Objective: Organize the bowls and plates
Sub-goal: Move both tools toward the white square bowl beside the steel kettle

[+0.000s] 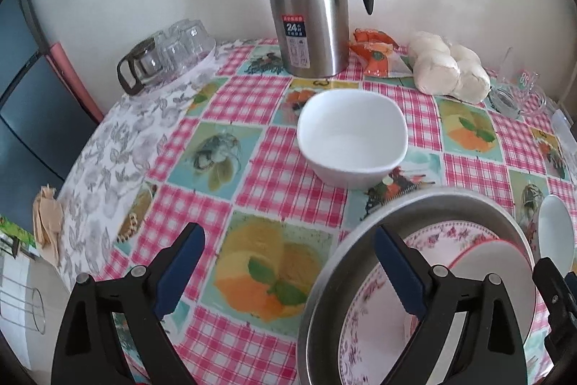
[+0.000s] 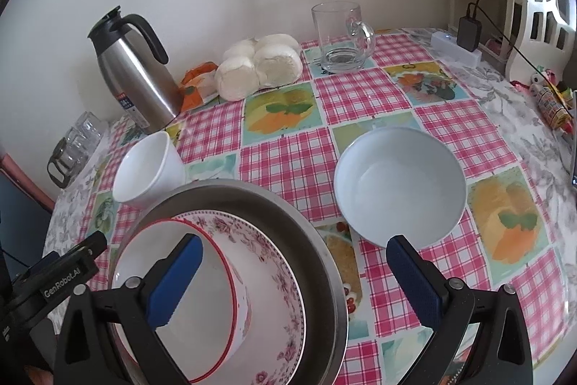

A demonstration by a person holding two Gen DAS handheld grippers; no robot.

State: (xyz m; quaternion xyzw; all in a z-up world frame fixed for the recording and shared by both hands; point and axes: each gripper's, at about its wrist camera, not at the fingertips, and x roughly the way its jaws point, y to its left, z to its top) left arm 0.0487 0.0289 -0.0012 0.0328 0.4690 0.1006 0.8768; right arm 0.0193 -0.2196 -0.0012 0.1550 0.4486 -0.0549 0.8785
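Here, both fingers spread empty, red-rimmed bowl (image 2: 180,295) under left pad, pale bowl (image 2: 398,185) beyond.

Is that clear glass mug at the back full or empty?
Empty: the clear glass mug stands upright and the wall shows straight through it, no liquid.

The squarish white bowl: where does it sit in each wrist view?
Left wrist: squarish white bowl centre frame, in front of the steel jug.
Right wrist: it sits left of centre, behind the metal pan.
Shared landmark: the steel jug.
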